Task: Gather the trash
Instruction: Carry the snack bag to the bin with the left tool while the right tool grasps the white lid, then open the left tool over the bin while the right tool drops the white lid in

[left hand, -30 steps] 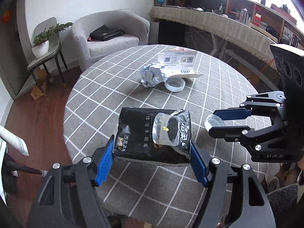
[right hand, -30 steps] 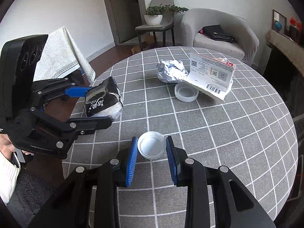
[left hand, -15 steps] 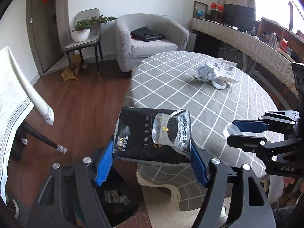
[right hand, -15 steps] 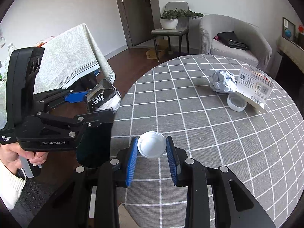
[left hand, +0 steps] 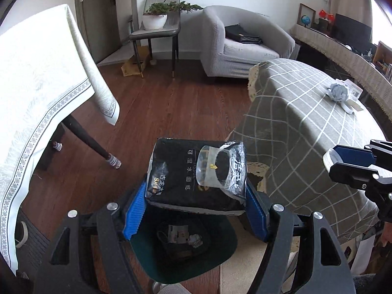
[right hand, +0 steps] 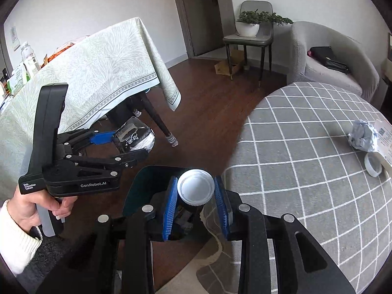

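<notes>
Above the dark bin [left hand: 186,250] beside the counter [right hand: 306,152] | my left tongs [left hand: 193,210] clamped on black tissue pack [left hand: 186,176] | my right tongs [right hand: 196,203] clamped on white lid [right hand: 195,187] | crumpled paper [right hand: 361,134] lies on counter

Glossy plastic tissue pack [left hand: 196,176], wood floor [left hand: 171,103]

Black tissue pack [left hand: 196,178] and white lid [right hand: 195,186], both clamped above dark bin [left hand: 215,257].
</notes>
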`<state>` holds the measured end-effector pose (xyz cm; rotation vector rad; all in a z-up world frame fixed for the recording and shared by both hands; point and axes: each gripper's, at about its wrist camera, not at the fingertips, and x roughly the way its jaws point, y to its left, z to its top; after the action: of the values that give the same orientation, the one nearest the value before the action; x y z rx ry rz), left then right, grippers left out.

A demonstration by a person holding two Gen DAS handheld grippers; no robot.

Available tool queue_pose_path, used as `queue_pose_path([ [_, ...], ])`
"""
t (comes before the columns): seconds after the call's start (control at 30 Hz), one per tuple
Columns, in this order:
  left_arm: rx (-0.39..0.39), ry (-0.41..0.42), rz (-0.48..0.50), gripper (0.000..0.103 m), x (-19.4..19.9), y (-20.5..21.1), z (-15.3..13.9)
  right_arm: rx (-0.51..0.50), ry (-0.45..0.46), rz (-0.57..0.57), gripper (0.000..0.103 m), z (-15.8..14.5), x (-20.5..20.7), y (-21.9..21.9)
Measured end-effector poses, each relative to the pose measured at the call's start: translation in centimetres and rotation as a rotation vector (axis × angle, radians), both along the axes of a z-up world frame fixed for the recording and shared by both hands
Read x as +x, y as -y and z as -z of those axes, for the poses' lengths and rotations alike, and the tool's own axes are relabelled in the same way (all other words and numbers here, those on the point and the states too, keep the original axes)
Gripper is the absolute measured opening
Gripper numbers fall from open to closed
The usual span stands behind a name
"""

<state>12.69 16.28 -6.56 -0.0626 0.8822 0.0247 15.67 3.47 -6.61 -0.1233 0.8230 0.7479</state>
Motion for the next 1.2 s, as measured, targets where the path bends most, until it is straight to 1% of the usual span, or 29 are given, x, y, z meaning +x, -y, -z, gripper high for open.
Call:
queue_pose_path([
  [0.1,-0.028,-0.046,-0.018,0.074,0.0,-1.8,1.3,-0.004,-0.01,-0.016,0.031,0.5,0.3,-1.8],
  [0.23,-0.028,-0.106,-0.025,0.074,-0.2,-3.5,3.4,-0.011,-0.016,-0.035,0.031,0.8,0.6,-4.1],
  [0.47,-0.038,-0.214,-0.008,0.075,-0.7,-5.1,6.8,-0.039,-0.039,-0.056,0.031,2.2,1.2,-7.2],
  [0.53,-0.055,-0.236,0.003,0.078,-0.9,-5.5,7.5,-0.043,-0.047,-0.058,0.031,2.6,1.4,-7.9],
  [0.63,-0.047,-0.263,0.011,0.081,-1.0,-5.8,8.1,-0.052,-0.06,-0.064,0.031,3.2,1.6,-9.1],
  [0.8,-0.037,-0.271,0.012,0.084,-1.6,-6.6,8.3,-0.07,-0.084,-0.072,0.031,4.4,2.3,-10.6],
  [0.9,-0.034,-0.258,0.002,0.084,-2.0,-7.5,8.1,-0.084,-0.099,-0.075,0.031,5.4,2.6,-11.6],
  [1.1,-0.047,-0.19,-0.021,0.084,-2.8,-8.9,6.6,-0.123,-0.138,-0.088,0.03,7.8,3.2,-13.6],
  [1.2,-0.045,-0.146,-0.035,0.081,-3.4,-9.3,5.6,-0.146,-0.164,-0.097,0.03,9.1,3.4,-14.8],
])
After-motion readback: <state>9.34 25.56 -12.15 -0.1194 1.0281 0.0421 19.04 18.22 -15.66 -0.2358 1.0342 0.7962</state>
